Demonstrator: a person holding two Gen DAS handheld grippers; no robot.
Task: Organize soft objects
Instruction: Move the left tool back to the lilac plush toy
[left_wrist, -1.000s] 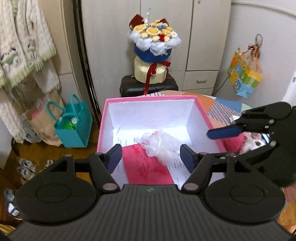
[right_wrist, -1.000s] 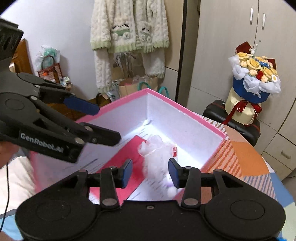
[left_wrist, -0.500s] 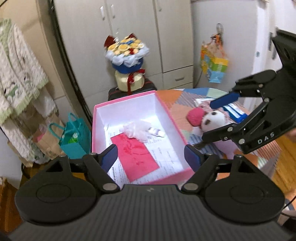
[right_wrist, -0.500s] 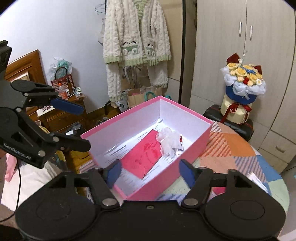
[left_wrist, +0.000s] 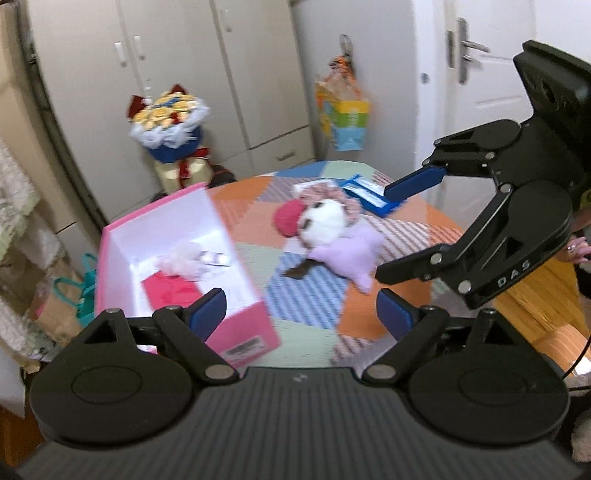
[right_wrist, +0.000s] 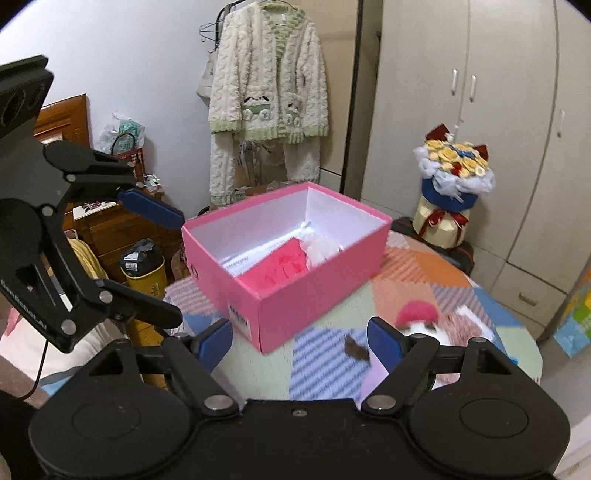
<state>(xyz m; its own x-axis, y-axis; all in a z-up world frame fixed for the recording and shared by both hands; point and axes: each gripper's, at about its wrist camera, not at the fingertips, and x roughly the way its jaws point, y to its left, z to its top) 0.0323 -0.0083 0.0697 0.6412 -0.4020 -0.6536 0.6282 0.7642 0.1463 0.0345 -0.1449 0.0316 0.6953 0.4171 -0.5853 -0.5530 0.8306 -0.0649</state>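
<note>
Both spread, empty: left gripper (left_wrist: 301, 308), right gripper (right_wrist: 300, 339). Pink box (right_wrist: 314, 291) ahead-left of right gripper, plush doll (left_wrist: 332, 229) ahead of left.

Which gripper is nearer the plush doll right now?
Right. The right gripper hangs just short of the plush doll, jaws open; the left gripper sits farther back, by the pink box.

Matt pink cardboard box (right_wrist: 317, 291), fluffy plush toy (left_wrist: 332, 229)

Plush doll (left_wrist: 334, 236) lies on table (left_wrist: 317, 314) beside pink box (left_wrist: 255, 332).
</note>
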